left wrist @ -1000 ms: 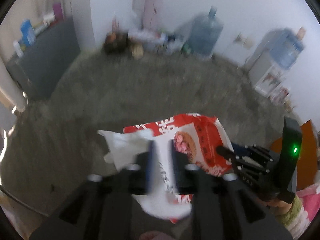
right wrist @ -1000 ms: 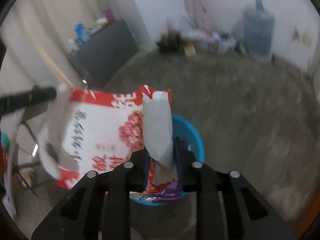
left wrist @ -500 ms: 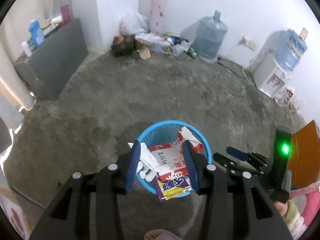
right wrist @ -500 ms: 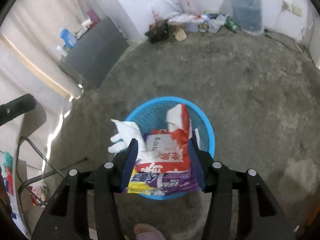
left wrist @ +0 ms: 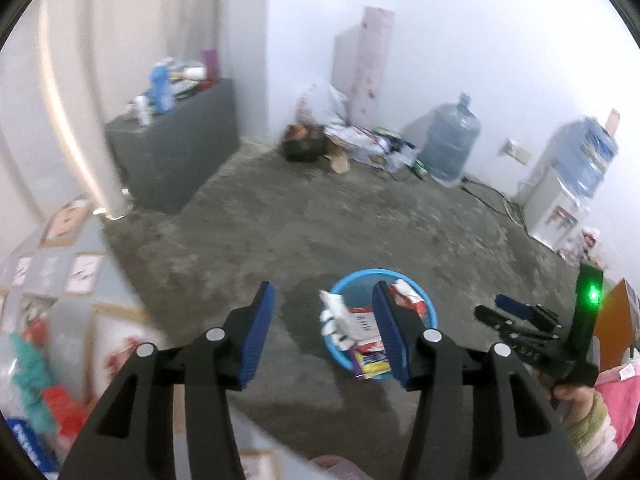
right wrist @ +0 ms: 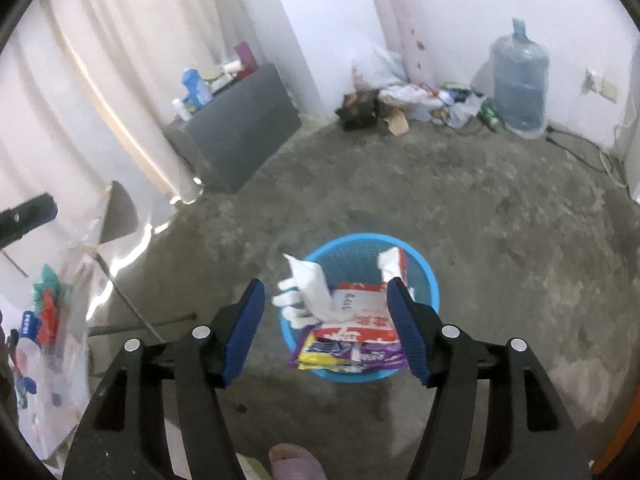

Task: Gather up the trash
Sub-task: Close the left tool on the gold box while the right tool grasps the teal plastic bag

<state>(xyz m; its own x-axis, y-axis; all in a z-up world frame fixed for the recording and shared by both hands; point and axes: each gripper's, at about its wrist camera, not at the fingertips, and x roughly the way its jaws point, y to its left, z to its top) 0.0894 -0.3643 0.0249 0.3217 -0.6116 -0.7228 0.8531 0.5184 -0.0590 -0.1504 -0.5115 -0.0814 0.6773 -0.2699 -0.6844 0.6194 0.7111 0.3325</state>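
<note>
1. Fingers (left wrist: 260,340) of the left gripper (left wrist: 324,336) were opening with nothing between them. The blue basket (left wrist: 428,308) sat below on the floor, full of wrappers (left wrist: 362,326).
2. From the right wrist, the right gripper (right wrist: 324,332) was opening too, empty, above the basket. I think both should lift straight up, so nothing snags.

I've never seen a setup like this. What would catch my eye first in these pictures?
Probably the bright blue basket on the bare concrete floor, stuffed with a red-and-white packet, white tissue and a purple wrapper. In front of it loom the black, blue-padded fingers of the right hand-held gripper, its jaws opening with nothing held. A big water jug stands against the far wall.
</note>
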